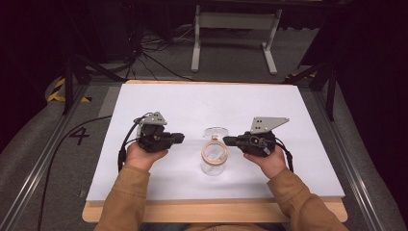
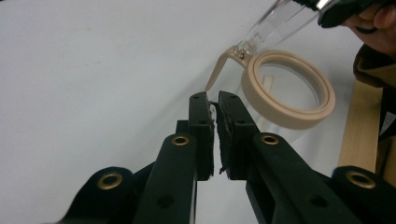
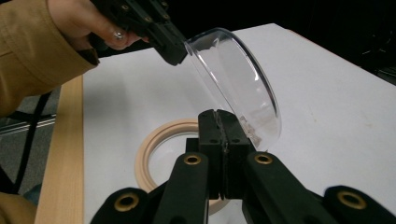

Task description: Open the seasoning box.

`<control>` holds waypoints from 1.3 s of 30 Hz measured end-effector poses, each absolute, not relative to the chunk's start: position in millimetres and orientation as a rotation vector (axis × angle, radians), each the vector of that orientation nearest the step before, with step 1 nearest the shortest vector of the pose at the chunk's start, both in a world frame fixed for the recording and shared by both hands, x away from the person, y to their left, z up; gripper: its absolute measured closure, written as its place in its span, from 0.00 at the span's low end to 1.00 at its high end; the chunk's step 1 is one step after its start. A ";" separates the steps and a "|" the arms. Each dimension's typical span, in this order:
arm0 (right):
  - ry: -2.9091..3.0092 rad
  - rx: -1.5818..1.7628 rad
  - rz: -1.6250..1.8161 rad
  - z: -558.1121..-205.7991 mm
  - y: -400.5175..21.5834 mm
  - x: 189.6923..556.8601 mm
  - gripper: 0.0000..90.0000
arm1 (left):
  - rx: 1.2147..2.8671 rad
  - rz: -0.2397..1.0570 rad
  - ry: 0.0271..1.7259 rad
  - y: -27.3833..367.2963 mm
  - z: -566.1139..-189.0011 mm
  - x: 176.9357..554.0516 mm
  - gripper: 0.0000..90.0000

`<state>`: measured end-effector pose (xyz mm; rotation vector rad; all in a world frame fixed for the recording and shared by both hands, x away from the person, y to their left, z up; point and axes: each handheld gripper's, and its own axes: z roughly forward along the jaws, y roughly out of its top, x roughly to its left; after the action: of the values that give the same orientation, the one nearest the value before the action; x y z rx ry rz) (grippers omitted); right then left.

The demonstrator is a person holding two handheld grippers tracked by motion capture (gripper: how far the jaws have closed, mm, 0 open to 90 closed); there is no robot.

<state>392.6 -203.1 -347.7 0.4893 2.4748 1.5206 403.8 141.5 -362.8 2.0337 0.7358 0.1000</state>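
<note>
A white table top (image 1: 192,103) with a pale wooden front edge fills the middle of the high view, set on grey carpet (image 1: 29,144) in a dark room; a white metal stand (image 1: 235,21) sits at top centre and cables lie on the floor at upper left. In the centre of the frame a clear glass jar (image 1: 213,161) stands upright on the table, its mouth ringed by a beige seal (image 1: 214,151) and facing up; nothing can be seen inside it. Its clear domed lid (image 1: 216,131) is swung open on a hinge and stands tilted just behind the mouth. In the right gripper view the lid (image 3: 238,84) leans from upper left to lower right, with its hollow side toward the camera. The left gripper (image 1: 179,138) lies level at centre left, pointing right toward the jar and a little apart from it; its jaws stand a narrow crack apart, with only the pads between them. The right gripper (image 1: 227,141) lies level at centre right, pointing left, its tip at the jar's rim; its jaws are closed together, and whether they pinch the rim cannot be told.
</note>
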 end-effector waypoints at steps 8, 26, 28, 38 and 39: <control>2.464 0.507 1.539 -350.1 -204.6 406.3 1.00 | 2.045 0.114 0.777 156.4 -366.7 396.2 0.92; 2.465 0.546 1.558 -352.7 -208.3 416.8 0.99 | 2.033 0.116 0.814 163.1 -367.4 394.7 0.86; 2.449 0.546 1.579 -348.0 -213.1 414.6 0.95 | 2.012 0.124 0.830 164.3 -365.4 396.1 0.78; 2.351 0.683 1.549 -329.6 -256.8 412.7 0.73 | 2.023 0.217 0.879 166.6 -361.7 399.6 0.67; 2.351 0.683 1.549 -329.6 -256.8 412.7 0.73 | 2.023 0.217 0.879 166.6 -361.7 399.6 0.66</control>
<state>412.7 -256.8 -329.6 0.6826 2.3512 1.5488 399.6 166.6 -361.7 2.0228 0.8788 0.2173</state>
